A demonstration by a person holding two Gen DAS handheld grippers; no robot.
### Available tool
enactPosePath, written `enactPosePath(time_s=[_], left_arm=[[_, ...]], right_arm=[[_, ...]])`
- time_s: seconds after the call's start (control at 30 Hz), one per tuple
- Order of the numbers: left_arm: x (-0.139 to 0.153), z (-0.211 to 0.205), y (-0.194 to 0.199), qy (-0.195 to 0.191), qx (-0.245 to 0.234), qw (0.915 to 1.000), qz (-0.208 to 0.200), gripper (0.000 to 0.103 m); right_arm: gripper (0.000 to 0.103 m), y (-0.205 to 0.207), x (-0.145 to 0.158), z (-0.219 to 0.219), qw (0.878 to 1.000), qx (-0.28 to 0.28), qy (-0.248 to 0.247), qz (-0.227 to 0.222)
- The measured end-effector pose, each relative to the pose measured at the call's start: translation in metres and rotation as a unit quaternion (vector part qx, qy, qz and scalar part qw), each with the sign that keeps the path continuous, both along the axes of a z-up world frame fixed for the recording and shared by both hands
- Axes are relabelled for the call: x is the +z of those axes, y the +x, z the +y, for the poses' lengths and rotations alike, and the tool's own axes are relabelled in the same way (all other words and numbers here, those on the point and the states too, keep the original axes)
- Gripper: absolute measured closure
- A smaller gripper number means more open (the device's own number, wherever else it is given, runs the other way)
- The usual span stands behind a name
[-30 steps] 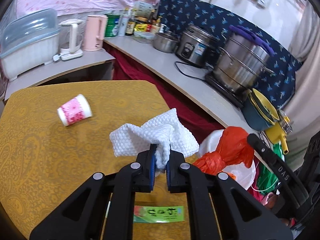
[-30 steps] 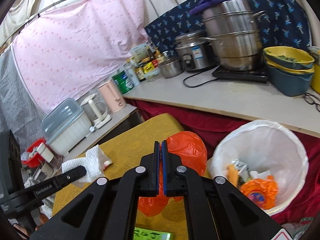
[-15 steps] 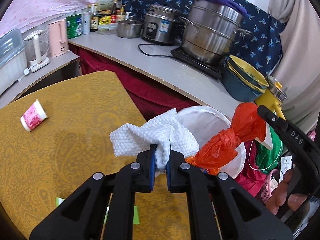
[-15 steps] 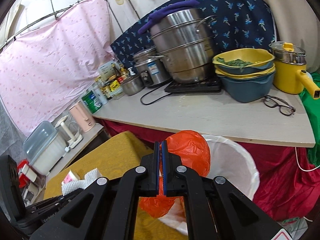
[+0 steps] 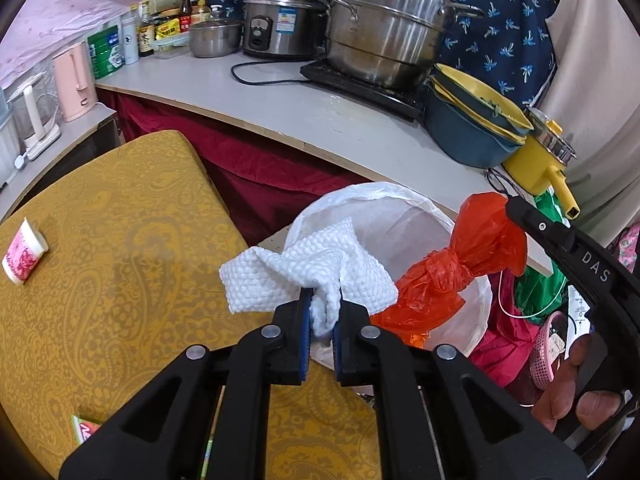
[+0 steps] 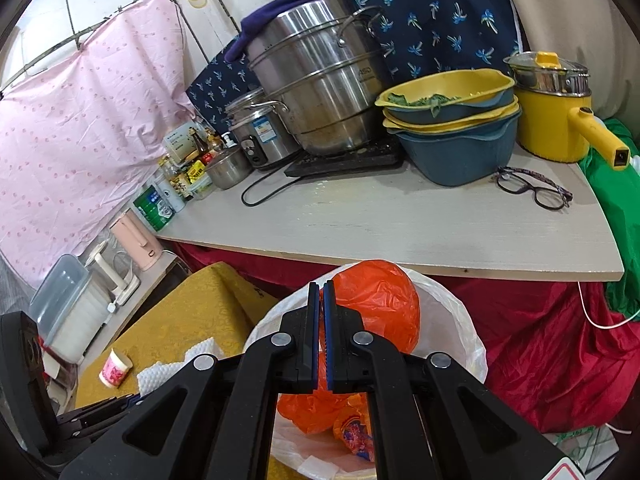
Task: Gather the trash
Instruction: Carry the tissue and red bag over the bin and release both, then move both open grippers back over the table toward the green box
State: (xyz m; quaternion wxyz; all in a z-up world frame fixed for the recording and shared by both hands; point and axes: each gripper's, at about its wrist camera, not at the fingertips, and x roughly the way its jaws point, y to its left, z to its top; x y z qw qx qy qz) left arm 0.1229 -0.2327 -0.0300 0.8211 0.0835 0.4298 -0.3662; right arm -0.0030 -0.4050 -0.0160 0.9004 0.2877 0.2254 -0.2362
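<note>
Both grippers have swung away from the middle of the yellow table (image 5: 120, 248) toward the counter side, so the white-lined trash bin (image 6: 460, 320), which a second ago lay off to one side, now sits right beneath their tips, and the steamer pot (image 6: 316, 76) and rice cooker (image 5: 280, 20) loom larger. Still lying on its side on the table, the pink paper cup (image 5: 24, 252) has slid to the far left edge of the left wrist view. Clenched in the right gripper (image 6: 321, 304) is the orange plastic bag (image 6: 380, 304), whose bulging end shows past the fingertips above the bin's mouth while its lower part hangs below the fingers; from the left camera the pinch is seen at the bag's top, by an arm lettered "DAS". Pinched between the blue pads of the left gripper (image 5: 321, 312) is the crumpled white paper towel (image 5: 304, 268), fanning out above the fingertips over the bin's near rim. At the table's near edge a green wrapper (image 5: 86, 428) peeks out, its writing too cut off to read
</note>
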Motion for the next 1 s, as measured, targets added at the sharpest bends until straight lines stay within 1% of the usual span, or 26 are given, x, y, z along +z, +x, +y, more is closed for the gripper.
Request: enactPosePath(time_s=[0.13, 0.33, 0.4, 0.47, 0.5, 0.53, 0.57, 0.6, 0.67, 0.87, 1.0], left_arm=[[-0.010, -0.013, 0.001, 0.008, -0.010, 0.9999, 0.006, 0.095], [-0.019, -0.027, 0.001, 0.011, -0.020, 0.9996, 0.013, 0.094], [-0.020, -0.031, 0.000, 0.011, -0.020, 0.9997, 0.012, 0.092], [-0.020, -0.034, 0.000, 0.012, -0.020, 0.9997, 0.010, 0.080], [-0.019, -0.034, 0.000, 0.011, -0.017, 0.9997, 0.008, 0.062], [-0.017, -0.033, 0.000, 0.008, -0.012, 0.9999, 0.004, 0.048], [-0.016, -0.032, 0.000, 0.005, -0.008, 1.0000, 0.000, 0.044], [-0.013, -0.031, -0.001, 0.002, -0.003, 1.0000, -0.008, 0.040], [-0.010, -0.030, -0.001, 0.002, -0.001, 0.9999, -0.015, 0.038], [-0.003, -0.021, 0.002, -0.005, 0.013, 0.9998, -0.016, 0.037], [0.004, -0.011, 0.004, -0.011, 0.024, 0.9994, -0.022, 0.037]], right_arm=[[0.100, 0.001, -0.012, -0.005, 1.000, -0.003, 0.006, 0.011], [0.100, 0.001, -0.020, -0.011, 1.000, -0.008, 0.009, 0.018], [0.096, 0.000, -0.020, -0.011, 1.000, -0.009, 0.009, 0.019], [0.093, -0.002, -0.019, -0.011, 1.000, -0.016, 0.008, 0.014], [0.088, -0.003, -0.019, -0.011, 1.000, -0.018, 0.009, 0.012], [0.084, -0.004, -0.018, -0.011, 1.000, -0.019, 0.009, 0.011], [0.077, -0.005, -0.017, -0.011, 1.000, -0.021, 0.008, 0.010], [0.074, -0.006, -0.016, -0.010, 1.000, -0.021, 0.006, 0.008], [0.074, -0.007, -0.012, -0.008, 1.000, -0.019, 0.001, 0.006], [0.066, -0.008, 0.000, 0.006, 1.000, -0.012, -0.018, 0.000], [0.064, -0.007, 0.009, 0.017, 1.000, -0.001, -0.031, -0.004]])
